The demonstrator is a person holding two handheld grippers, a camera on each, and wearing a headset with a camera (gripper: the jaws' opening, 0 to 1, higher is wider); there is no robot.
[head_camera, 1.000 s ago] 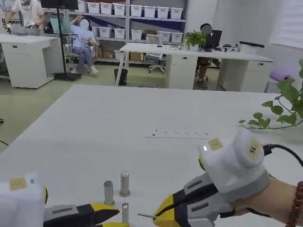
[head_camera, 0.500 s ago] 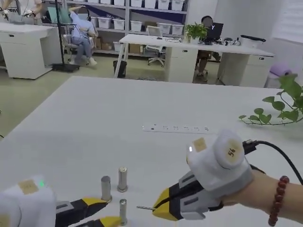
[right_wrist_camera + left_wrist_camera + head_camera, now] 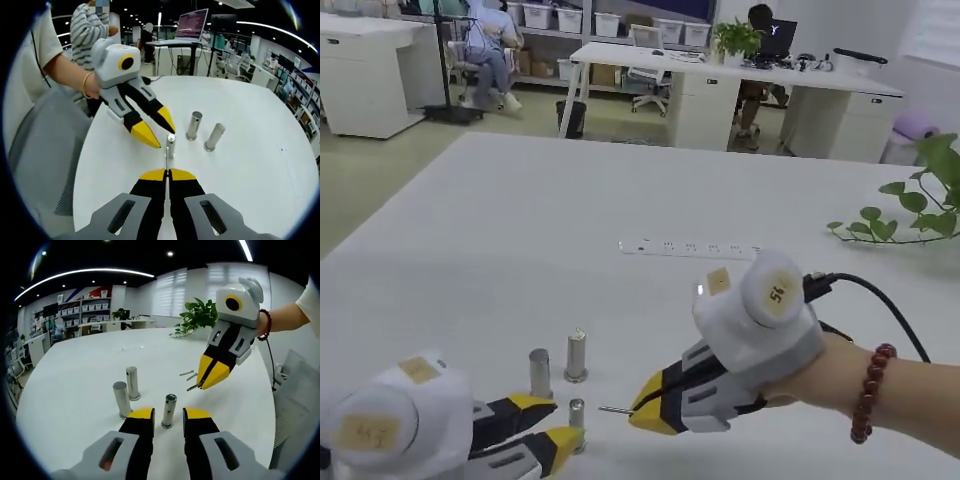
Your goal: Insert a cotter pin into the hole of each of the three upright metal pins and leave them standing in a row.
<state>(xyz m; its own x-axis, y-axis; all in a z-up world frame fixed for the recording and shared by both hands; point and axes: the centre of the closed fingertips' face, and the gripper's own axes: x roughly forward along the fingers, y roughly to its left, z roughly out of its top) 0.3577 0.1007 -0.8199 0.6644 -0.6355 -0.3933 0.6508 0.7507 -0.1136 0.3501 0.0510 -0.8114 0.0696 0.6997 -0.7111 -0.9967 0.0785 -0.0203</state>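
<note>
Three upright metal pins stand close together: a near one, one at the back left and one at the back right. My left gripper is open, its yellow jaws on either side of the near pin with small gaps. From the right, my right gripper is shut on a thin cotter pin that points at the near pin's upper part. In the right gripper view the cotter pin sticks out of the gripper toward the pin's top.
Spare cotter pins lie on the white table beyond the right gripper. A white power strip lies farther back, and a leafy plant reaches in at the right edge. Desks and people are in the room behind.
The head camera has tilted down and shifted. The left gripper has come further into view beside the near pin. The right gripper still holds the cotter pin level, a little closer to that pin.
</note>
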